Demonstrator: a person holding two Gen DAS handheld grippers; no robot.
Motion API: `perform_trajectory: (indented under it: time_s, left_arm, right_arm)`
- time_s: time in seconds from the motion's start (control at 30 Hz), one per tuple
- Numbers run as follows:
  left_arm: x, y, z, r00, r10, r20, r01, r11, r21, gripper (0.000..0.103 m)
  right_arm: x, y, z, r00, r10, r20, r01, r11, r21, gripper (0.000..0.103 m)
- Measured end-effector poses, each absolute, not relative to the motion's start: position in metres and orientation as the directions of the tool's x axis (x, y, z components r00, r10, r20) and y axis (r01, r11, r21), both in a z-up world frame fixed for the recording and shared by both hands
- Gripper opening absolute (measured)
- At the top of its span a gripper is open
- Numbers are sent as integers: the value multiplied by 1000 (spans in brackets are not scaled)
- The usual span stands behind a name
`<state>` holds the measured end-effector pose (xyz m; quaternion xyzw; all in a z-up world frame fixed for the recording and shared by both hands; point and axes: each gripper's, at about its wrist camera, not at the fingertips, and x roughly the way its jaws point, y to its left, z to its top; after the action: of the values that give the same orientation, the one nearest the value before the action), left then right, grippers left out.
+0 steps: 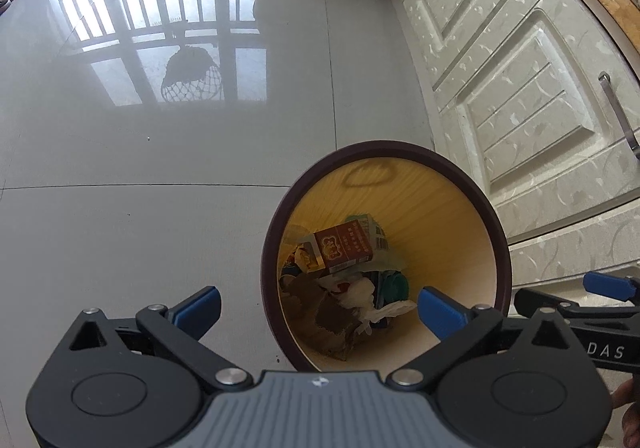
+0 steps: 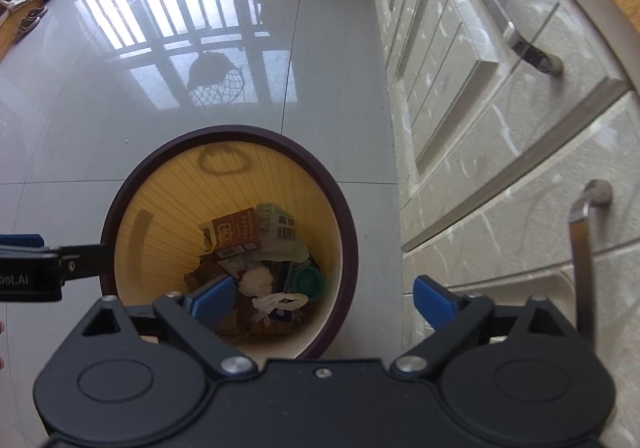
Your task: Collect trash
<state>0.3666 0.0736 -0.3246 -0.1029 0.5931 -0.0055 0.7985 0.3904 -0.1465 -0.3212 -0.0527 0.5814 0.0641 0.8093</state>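
Both grippers hang spread wide and hold nothing: the left gripper (image 1: 318, 308) hovers over the near-left rim of the round bin with a dark brown rim and pale wood-grain inner wall (image 1: 440, 207), one blue pad outside it above the glossy grey tiled floor (image 1: 140, 228), the other over its mouth. Taking the bin as the landmark and going left to right, the floor to its left shows no loose litter that I can make out, only window reflections. Inside the bin, low down, lies the trash: a red-brown cardboard carton (image 1: 344, 248) on top toward the far wall, with a green-and-white printed box (image 2: 276, 226) behind it, crumpled white tissue (image 1: 360, 294) and a white plastic scrap nearer, a green round lid-like piece (image 2: 308, 280) to the right, and brown paper at the bottom. The right gripper (image 2: 324, 300) hovers over the bin's near-right rim, one pad above the contents, the other past the rim toward the cream marbled cabinet doors with steel handles (image 2: 500, 107), which stand just beside the bin on the right. The contents look light and soft, likely to shift or crush. The bin itself seems stiff and light; its thick rim looks like the surest hold, pinched at opposite sides.
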Motion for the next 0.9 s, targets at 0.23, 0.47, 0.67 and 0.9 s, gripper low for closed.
perform_trajectory:
  time_s: [0.23, 0.47, 0.67, 0.9]
  left_arm:
    - [350, 82, -303, 322, -88, -943, -141, 980, -139, 103]
    - [327, 91, -265, 368, -27, -929, -155, 984, -90, 103]
    - [301, 95, -233, 408, 2, -913, -144, 988, -63, 103]
    - [272, 93, -188, 474, -7, -880, -128, 989, -77, 103]
  right_arm:
    - [375, -144, -294, 344, 28, -939, -163, 986, -30, 103]
    - [356, -135, -253, 390, 36, -920, -181, 983, -38, 103]
    - [336, -138, -215, 439, 31, -898, -160, 986, -44, 103]
    - [308, -143, -163, 500, 27, -866, -157, 986, -59, 103]
